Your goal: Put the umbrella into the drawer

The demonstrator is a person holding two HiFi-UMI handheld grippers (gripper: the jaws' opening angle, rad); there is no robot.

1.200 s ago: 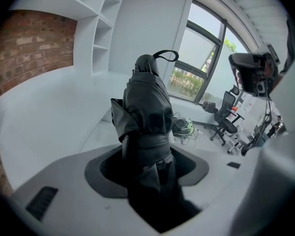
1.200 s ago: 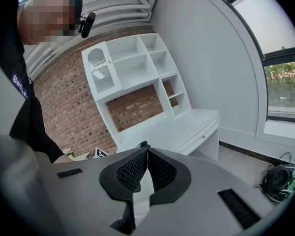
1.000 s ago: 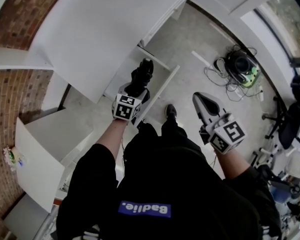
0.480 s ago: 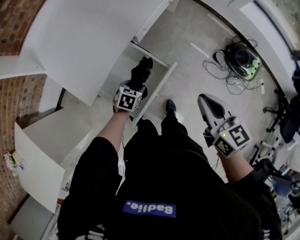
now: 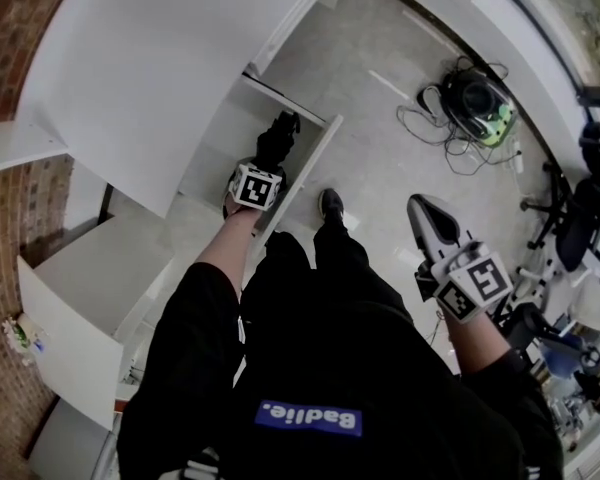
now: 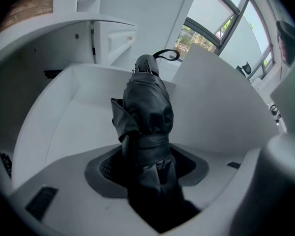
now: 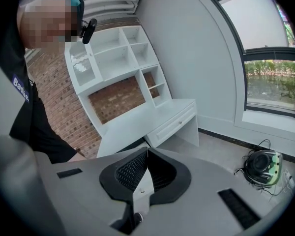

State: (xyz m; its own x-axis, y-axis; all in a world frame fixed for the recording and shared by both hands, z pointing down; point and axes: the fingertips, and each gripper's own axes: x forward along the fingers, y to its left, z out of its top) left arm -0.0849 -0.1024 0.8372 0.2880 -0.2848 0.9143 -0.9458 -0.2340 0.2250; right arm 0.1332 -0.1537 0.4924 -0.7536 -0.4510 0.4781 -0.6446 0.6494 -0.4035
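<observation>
The folded black umbrella (image 5: 277, 138) is held upright-tilted in my left gripper (image 5: 268, 160), with its handle end pointing down into the open white drawer (image 5: 313, 168) under the desk. In the left gripper view the umbrella (image 6: 145, 109) stands between the pads of that gripper (image 6: 146, 168), which press on its strapped fabric, and the drawer's inner walls (image 6: 64, 107) surround it. My right gripper (image 5: 423, 211) hangs to the right over the floor, away from the drawer. In the right gripper view its jaws (image 7: 146, 154) are shut with nothing between them.
The white desk top (image 5: 160, 58) lies above the drawer, against a brick wall. A white cabinet door (image 5: 70, 313) stands open at the lower left. A black-green device with cables (image 5: 477, 108) lies on the floor at the right, near an office chair (image 5: 588, 218). My shoe (image 5: 330, 205) is beside the drawer front.
My left gripper has sunk with the umbrella toward and into the open drawer. The right gripper has drifted a little right and lower, still shut.
</observation>
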